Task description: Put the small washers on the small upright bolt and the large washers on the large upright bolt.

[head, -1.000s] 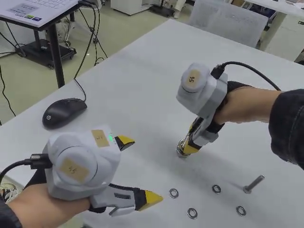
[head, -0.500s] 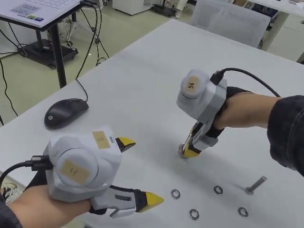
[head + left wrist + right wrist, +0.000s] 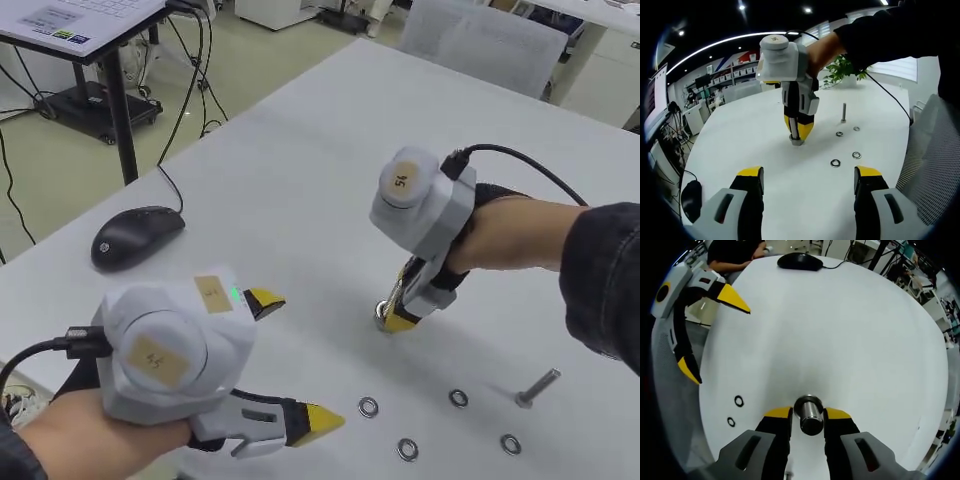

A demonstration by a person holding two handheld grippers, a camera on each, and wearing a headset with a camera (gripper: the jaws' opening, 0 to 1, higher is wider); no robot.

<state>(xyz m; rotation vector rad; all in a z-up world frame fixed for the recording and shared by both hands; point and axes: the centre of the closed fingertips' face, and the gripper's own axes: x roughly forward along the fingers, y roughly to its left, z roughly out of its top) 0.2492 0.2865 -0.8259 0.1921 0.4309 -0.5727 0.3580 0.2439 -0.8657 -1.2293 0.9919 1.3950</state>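
1. Head view: on the white worktop (image 3: 300, 150) there are two bolts, four washers and one mouse.
   - The right gripper (image 3: 392, 318) points down around mid-worktop. Its jaws are clamped on the large silver bolt (image 3: 383, 312), which stands upright with its lower end at the surface.
   - The left gripper (image 3: 292, 360) hovers by the near edge with its yellow-tipped jaws spread wide and nothing between them.
   - The four flat silver ring washers (image 3: 368, 406) (image 3: 407, 449) (image 3: 458, 398) (image 3: 511, 444) lie apart from one another along the near edge. I cannot tell large from small.
   - The small silver bolt (image 3: 537, 387) stands just beyond them, towards the right edge.
   - The black computer mouse (image 3: 135, 235) sits near the left edge.

2. Left gripper view: the left gripper (image 3: 809, 172) has its jaws parted and empty.
   - Ahead, the right gripper (image 3: 799, 134) grips the large silver bolt (image 3: 796, 140), whose wide end is on the worktop (image 3: 740, 130).
   - To its right lie all four washers (image 3: 839, 134) (image 3: 856, 129) (image 3: 835, 163) (image 3: 856, 155).
   - The small silver bolt (image 3: 843, 112) is upright just behind them.

3. Right gripper view: the right gripper (image 3: 809, 414) has its jaws closed on the large silver bolt (image 3: 811, 416).
   - Two washers (image 3: 739, 401) (image 3: 731, 422) lie to the left.
   - The left gripper (image 3: 710, 332) is open at the worktop (image 3: 840, 315) edge.
   - The black computer mouse (image 3: 800, 261) is at the far edge.
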